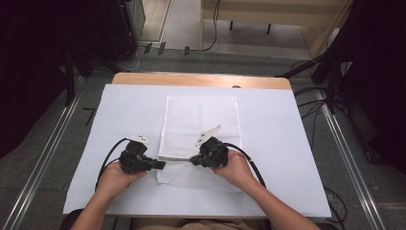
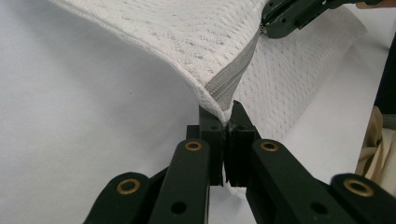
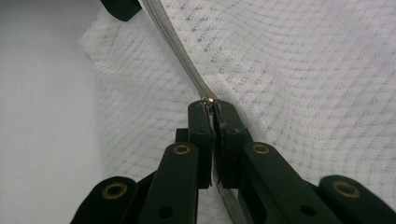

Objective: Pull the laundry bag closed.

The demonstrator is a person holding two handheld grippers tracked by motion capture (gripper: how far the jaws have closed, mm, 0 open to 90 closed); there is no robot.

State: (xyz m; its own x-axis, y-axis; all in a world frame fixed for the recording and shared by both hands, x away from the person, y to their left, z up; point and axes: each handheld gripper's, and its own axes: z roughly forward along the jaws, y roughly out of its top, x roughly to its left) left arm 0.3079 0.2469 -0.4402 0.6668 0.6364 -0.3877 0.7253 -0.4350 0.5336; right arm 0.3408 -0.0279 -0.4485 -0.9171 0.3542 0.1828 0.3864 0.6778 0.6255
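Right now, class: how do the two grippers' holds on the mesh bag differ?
The left gripper pinches the mesh bag's corner at the zipper's end; the right gripper pinches a small metal slider along it. Both are shut, facing each other.

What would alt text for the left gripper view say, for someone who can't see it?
The left gripper, its two black jaws closed, pinches the corner of a white mesh bag at the end of its grey zipper, lifting it off the white table cover. At the top right, the right gripper holds the zipper further along.
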